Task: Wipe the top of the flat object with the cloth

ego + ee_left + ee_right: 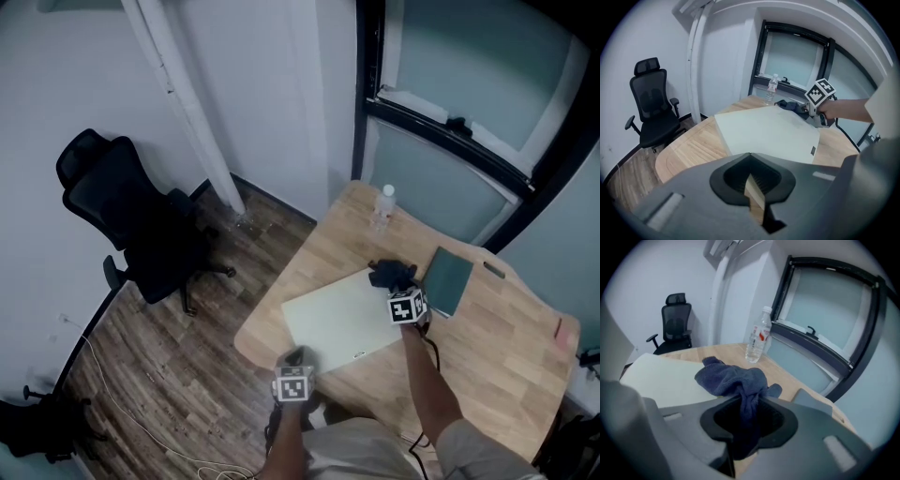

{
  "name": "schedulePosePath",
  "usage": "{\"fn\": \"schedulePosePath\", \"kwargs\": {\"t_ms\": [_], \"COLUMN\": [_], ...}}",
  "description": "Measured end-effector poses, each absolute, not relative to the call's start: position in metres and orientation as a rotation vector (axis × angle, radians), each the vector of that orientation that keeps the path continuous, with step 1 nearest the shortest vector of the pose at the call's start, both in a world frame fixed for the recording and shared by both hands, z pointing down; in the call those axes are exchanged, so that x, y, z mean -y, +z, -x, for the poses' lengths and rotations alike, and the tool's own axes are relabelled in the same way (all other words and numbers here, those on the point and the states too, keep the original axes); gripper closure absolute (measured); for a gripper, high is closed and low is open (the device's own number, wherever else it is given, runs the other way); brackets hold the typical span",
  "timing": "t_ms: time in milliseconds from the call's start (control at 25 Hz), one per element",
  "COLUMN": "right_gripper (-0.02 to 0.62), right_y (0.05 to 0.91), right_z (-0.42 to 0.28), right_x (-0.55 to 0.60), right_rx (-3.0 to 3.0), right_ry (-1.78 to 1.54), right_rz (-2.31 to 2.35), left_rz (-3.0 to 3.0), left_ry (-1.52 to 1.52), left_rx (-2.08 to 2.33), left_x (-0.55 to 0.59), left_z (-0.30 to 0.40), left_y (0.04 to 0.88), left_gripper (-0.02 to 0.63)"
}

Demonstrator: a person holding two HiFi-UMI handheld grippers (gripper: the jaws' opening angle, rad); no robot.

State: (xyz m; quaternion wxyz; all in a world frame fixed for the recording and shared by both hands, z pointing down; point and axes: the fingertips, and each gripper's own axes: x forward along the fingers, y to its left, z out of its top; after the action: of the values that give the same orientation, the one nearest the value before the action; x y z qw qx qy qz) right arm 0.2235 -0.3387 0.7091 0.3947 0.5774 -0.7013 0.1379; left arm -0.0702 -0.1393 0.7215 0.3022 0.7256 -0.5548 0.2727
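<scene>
On the wooden table (pixel 506 337) lies the pale flat board (pixel 337 319), with a green book (pixel 449 279) seen only from the head, the right gripper (pixel 745 427) clamping the blue cloth (pixel 733 378) at the board's far corner, and the left gripper (pixel 752 185) closed and empty.

Found top of flat object (pixel 337 319) bare and open to passage, save far corner, taken up by bunched cloth (pixel 387 273). Saw bottle (pixel 382 204) upright beyond, green book (pixel 449 281) just beside.
</scene>
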Motion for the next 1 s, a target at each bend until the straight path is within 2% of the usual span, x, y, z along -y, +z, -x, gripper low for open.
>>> {"fn": "schedulePosePath", "kwargs": {"t_ms": [120, 400, 600, 840, 1000], "right_gripper": [0.505, 0.505, 0.505, 0.505, 0.505], "right_y": [0.682, 0.635, 0.639, 0.700, 0.718], "right_z": [-0.200, -0.044, 0.045, 0.096, 0.096], "right_x": [0.331, 0.287, 0.234, 0.182, 0.180], "right_rx": [1.902, 2.370, 2.506, 2.339, 2.353], "right_ry": [0.282, 0.171, 0.116, -0.033, -0.021], "right_rz": [-1.487, -1.058, -0.712, -0.341, -0.396], "left_rz": [-1.920, -1.897, -1.891, -1.879, -1.883], "left_ry": [0.670, 0.570, 0.508, 0.469, 0.479], "left_rx": [1.483, 1.533, 1.552, 1.533, 1.540], "left_x": [0.138, 0.139, 0.139, 0.139, 0.138], "left_z": [0.070, 0.074, 0.075, 0.073, 0.073], "left_y": [0.714, 0.719, 0.721, 0.718, 0.719], "left_gripper": [0.598, 0.598, 0.598, 0.598, 0.598]}}
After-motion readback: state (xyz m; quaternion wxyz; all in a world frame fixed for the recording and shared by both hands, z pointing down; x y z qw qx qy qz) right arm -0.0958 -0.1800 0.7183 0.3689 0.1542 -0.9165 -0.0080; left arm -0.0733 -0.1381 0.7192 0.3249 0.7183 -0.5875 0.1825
